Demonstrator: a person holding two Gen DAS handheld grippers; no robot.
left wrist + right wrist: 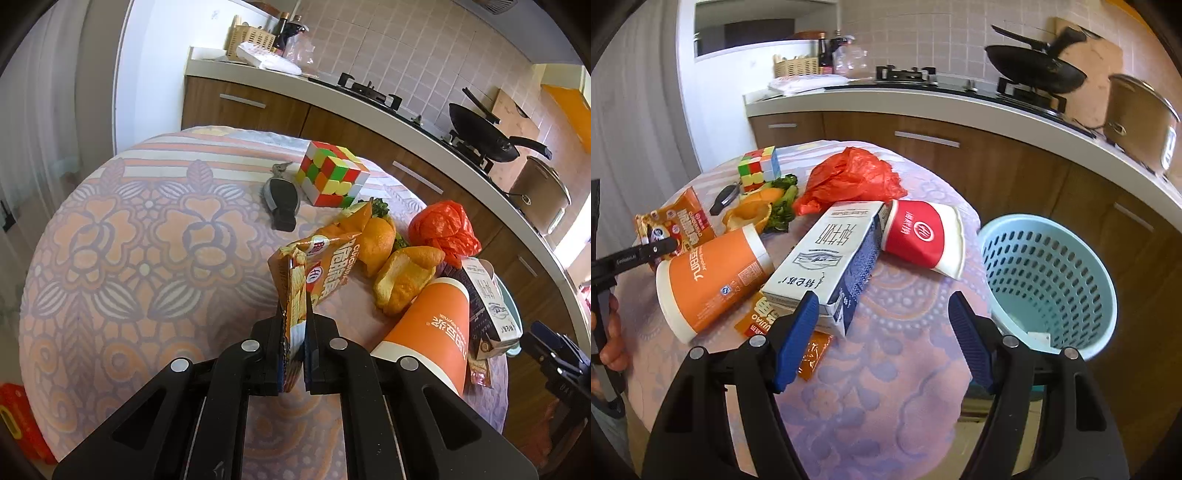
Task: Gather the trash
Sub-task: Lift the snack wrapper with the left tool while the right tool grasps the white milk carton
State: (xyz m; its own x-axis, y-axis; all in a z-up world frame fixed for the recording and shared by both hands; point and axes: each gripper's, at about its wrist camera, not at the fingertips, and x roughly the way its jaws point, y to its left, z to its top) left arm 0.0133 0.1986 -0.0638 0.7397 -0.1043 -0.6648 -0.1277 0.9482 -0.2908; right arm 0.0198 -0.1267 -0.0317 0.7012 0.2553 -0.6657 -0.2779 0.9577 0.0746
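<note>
Left gripper [295, 328]: jaws clamped on one end of the chip bag [314, 273], which stands up out of the grip, its far end near the orange peel [402, 284].
Right gripper [882, 339]: jaws wide and holding nothing, poised low over the desk [886, 398] with the near corner of the milk carton [827, 258] just inside the left pad.
Step in hand: first piece of trash gripped, not yet binned; the second grab looks set up on the carton.
Near clutter: orange cup [713, 280] lying on its side against the carton, flat sachets [812, 354] partly under both.
Farther: red cup [923, 236], red plastic bag [849, 177], broccoli scraps [783, 206].
Not trash, likely: puzzle cube [332, 177] and car key [282, 201] at the far edge.
Bin: blue basket [1049, 280] just off the desk's right side, nearly empty.
Next move calls for: carrying the bag across the pile to the basket without snagging the cups, then opening over it.
</note>
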